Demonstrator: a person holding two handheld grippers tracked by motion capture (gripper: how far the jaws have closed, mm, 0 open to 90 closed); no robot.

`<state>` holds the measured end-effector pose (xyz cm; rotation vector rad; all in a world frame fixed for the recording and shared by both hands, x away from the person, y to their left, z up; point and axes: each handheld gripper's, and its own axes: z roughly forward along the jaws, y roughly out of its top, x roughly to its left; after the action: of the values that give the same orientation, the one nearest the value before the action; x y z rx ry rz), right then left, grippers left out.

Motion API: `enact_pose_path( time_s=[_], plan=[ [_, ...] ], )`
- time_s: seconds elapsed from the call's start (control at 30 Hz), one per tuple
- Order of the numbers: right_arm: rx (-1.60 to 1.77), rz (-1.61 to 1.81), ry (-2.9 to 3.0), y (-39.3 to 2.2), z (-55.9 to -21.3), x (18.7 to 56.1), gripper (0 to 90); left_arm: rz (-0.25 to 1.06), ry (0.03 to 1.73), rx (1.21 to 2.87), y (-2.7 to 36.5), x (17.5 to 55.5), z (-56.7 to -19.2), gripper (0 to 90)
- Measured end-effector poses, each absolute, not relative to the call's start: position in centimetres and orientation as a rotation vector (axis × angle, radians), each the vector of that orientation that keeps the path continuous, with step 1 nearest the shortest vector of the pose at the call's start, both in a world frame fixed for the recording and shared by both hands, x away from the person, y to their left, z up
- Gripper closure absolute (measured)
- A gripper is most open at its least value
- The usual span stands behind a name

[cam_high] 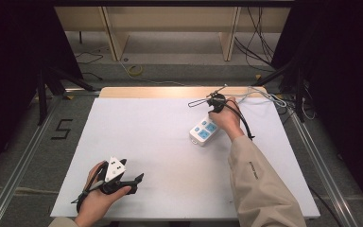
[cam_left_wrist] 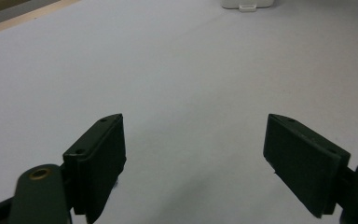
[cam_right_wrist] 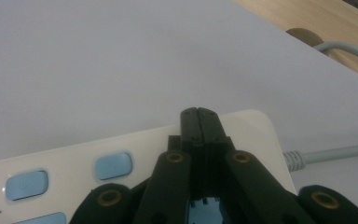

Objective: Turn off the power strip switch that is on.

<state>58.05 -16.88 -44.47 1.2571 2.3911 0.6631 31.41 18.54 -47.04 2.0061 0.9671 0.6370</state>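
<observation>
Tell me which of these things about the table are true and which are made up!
1. The right gripper has its jaws shut over the white plastic power strip with pale blue buttons. True.
2. The left gripper has its jaws squeezed shut. False: they stand wide apart with nothing between them.
3. A grey cable comes out of the power strip's end. True.
4. The power strip lies beside the left gripper. False: it lies far across the white table sheet, under the right gripper.
</observation>
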Motion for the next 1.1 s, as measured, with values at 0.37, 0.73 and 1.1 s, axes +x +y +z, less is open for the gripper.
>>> enact_pose_path(
  time_s=[0.37,0.73,1.1],
  plan=[
    [1.252,0.660,2.390,-16.86,-44.56,57.99,90.0,0.637,0.966,2.008,18.52,31.41,-47.04,20.7],
    [1.247,0.660,2.383,-16.83,-44.59,57.91,90.0,0.636,0.967,2.005,18.55,31.42,-47.04,20.7],
    [1.262,0.674,2.374,-16.93,-44.62,57.81,90.0,0.636,0.967,2.002,18.51,31.43,-47.05,20.7]
  ],
)
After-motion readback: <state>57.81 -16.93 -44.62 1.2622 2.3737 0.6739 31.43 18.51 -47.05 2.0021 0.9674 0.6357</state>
